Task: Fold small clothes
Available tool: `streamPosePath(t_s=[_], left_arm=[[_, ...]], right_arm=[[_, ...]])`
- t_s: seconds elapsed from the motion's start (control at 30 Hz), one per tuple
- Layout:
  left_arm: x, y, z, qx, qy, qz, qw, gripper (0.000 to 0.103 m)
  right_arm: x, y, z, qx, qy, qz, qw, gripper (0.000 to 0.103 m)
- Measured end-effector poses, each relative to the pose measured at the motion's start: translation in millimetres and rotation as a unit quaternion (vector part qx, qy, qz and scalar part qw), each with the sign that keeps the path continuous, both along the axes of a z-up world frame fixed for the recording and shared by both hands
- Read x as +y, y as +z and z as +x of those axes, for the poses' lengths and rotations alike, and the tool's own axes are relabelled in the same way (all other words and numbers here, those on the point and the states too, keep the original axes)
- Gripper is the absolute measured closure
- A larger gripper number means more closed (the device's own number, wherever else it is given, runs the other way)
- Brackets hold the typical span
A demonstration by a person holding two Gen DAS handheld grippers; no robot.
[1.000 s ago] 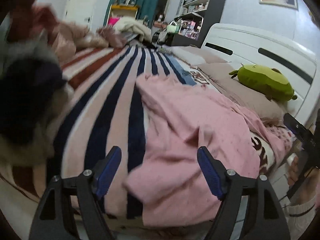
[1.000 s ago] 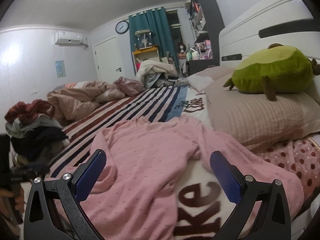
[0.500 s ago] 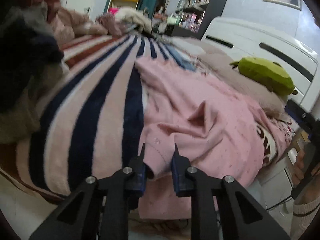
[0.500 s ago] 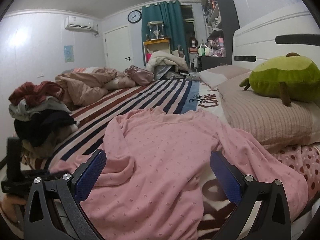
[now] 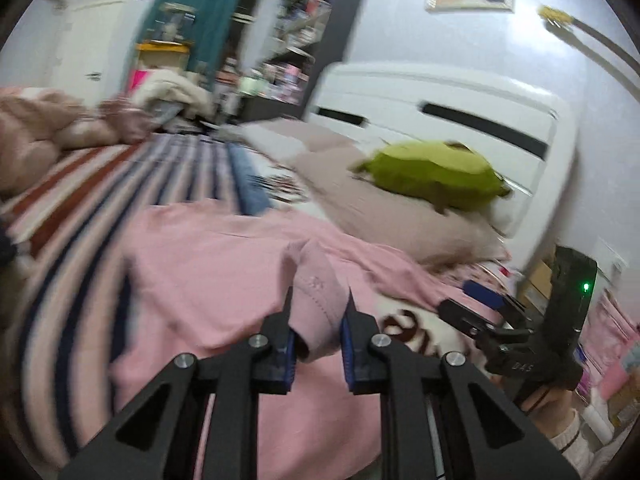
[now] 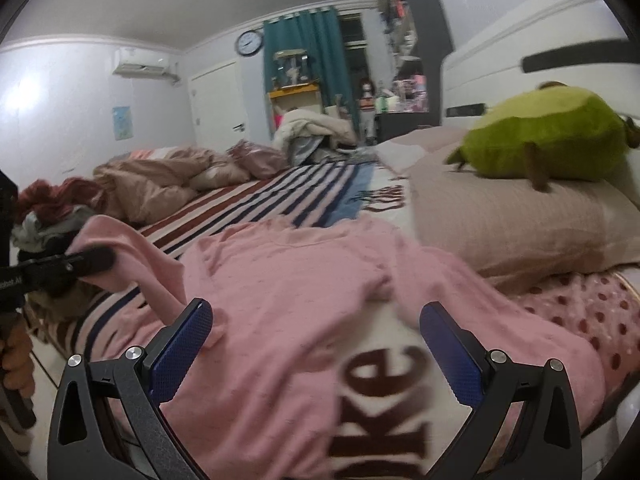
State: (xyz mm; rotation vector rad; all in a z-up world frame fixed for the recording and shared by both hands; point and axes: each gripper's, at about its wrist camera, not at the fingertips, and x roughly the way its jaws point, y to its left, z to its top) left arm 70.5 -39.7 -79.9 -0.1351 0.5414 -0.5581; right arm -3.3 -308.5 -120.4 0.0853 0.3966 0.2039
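Observation:
A pink long-sleeved top lies spread on the striped bed, neck away from me. My left gripper is shut on the cuff of its left sleeve and holds it lifted over the body of the top; in the right wrist view that gripper shows at the left with the sleeve draped from it. My right gripper is open and empty, low over the top's lower right part. It also shows in the left wrist view at the right.
A green plush toy sits on a beige pillow at the right. A pile of clothes lies at the left. A crumpled duvet is at the back. The white headboard stands behind the pillows.
My left gripper closed on the sleeve cuff, then lifted it up and carried it right over the top. My right gripper stayed open and shifted slightly closer.

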Motion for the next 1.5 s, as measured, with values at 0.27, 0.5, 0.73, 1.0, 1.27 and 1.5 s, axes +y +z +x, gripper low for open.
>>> streamPosePath(t_s=[0.27, 0.5, 0.73, 1.0, 1.27, 1.5], left_arm=[[-113.6, -59.0, 40.7, 0.122, -0.164, -0.029, 0.9785, 0.088], [-96.0, -47.6, 31.9, 0.128, -0.185, -0.039, 0.9737, 0.057], [-10.2, -15.2, 29.7, 0.064, -0.029, 0.039, 0.9968, 0.046], [78.5, -12.8, 44.9, 0.026, 0.132, 0.088, 0.9870, 0.034], [107.1, -43.0, 84.7, 0.065, 0.161, 0.065, 0.9826, 0.034], [124.1, -63.9, 116.5, 0.100, 0.156, 0.089, 0.9786, 0.034]], right_arm=[[-75.4, 5.1, -8.5, -0.011, -0.091, -0.031, 0.995, 0.000], [-95.8, 6.2, 2.8, -0.004, -0.106, -0.008, 0.994, 0.000], [-27.1, 12.9, 27.3, 0.003, 0.012, -0.034, 0.999, 0.000], [101.1, 14.3, 116.4, 0.077, 0.204, -0.100, 0.971, 0.032], [183.4, -44.8, 213.0, 0.191, 0.229, -0.155, 0.942, 0.057], [188.6, -58.7, 240.5, 0.242, 0.291, -0.099, 0.920, 0.063]])
